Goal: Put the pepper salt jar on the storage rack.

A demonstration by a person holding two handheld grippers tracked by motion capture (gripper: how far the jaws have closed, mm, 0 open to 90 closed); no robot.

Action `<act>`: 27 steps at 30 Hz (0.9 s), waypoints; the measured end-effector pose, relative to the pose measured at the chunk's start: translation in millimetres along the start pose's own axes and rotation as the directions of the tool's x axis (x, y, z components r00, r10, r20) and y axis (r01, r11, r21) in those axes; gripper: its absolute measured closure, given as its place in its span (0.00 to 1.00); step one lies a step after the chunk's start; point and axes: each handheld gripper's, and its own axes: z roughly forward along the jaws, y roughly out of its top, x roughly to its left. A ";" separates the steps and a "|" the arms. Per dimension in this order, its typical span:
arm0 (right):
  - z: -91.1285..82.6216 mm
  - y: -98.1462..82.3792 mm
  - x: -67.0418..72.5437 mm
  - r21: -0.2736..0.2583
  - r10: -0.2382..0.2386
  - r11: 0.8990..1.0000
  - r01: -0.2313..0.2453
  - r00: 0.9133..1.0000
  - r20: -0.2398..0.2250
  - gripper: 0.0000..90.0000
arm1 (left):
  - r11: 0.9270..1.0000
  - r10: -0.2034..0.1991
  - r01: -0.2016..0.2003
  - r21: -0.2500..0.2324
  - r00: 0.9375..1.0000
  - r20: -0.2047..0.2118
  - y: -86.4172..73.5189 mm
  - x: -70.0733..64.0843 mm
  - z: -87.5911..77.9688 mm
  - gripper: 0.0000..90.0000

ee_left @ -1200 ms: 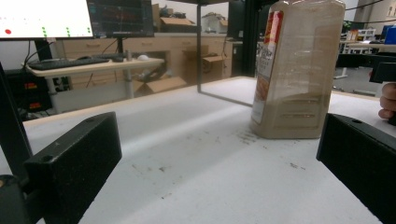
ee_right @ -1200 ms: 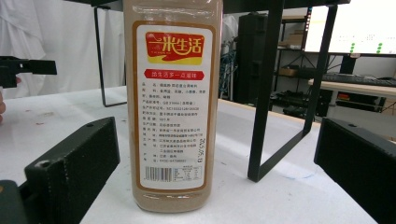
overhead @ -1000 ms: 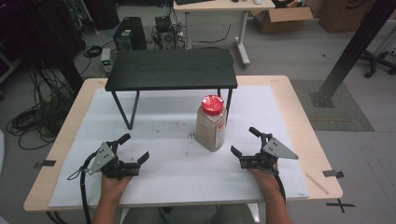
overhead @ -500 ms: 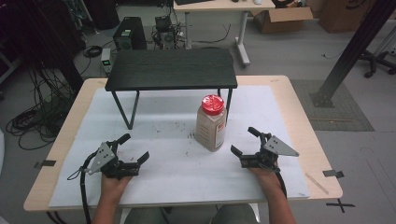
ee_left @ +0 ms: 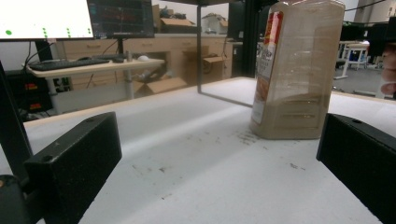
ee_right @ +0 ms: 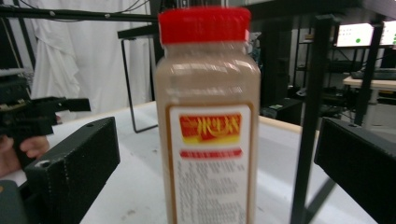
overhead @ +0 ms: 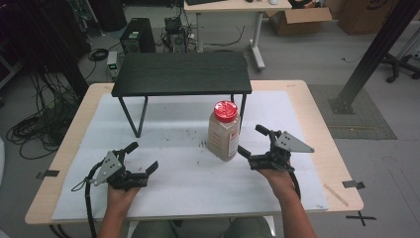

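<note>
Two spread grippers flanking a red-capped spice jar on a white-covered table.

At left, left gripper (overhead: 140, 159) held low over the white mat (overhead: 173, 183), jaws wide apart, empty, well apart from the jar. Behind, near the middle, black raised shelf (overhead: 181, 73) on thin legs. Right of centre, spice jar (overhead: 224, 131) upright on the mat, red cap on, beside the shelf's front right leg. At right, right gripper (overhead: 251, 141) just beside the jar, jaws spread wide and aimed at it, not touching.

Even, bright overhead light; soft shadows on the white counter (overhead: 188, 188). The jar (ee_right: 208, 126) looks slightly blurred up close; room background dim.
</note>
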 end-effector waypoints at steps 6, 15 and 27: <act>16.1 16.8 4.4 0.024 -0.017 1.000 0.017 1.000 -0.019 0.00 | 1.000 -0.001 0.001 -0.002 1.000 -0.001 -0.1 -0.1 -0.1 0.00; 27.6 24.0 1.5 0.048 -0.011 0.999 0.012 1.000 -0.024 0.00 | 1.000 -0.001 0.001 -0.002 1.000 0.000 -0.1 0.0 -0.1 0.00; 44.9 29.6 -0.5 0.089 0.020 0.996 -0.017 0.999 -0.031 0.00 | 1.000 -0.002 0.002 -0.001 1.000 -0.001 0.0 0.1 0.0 0.00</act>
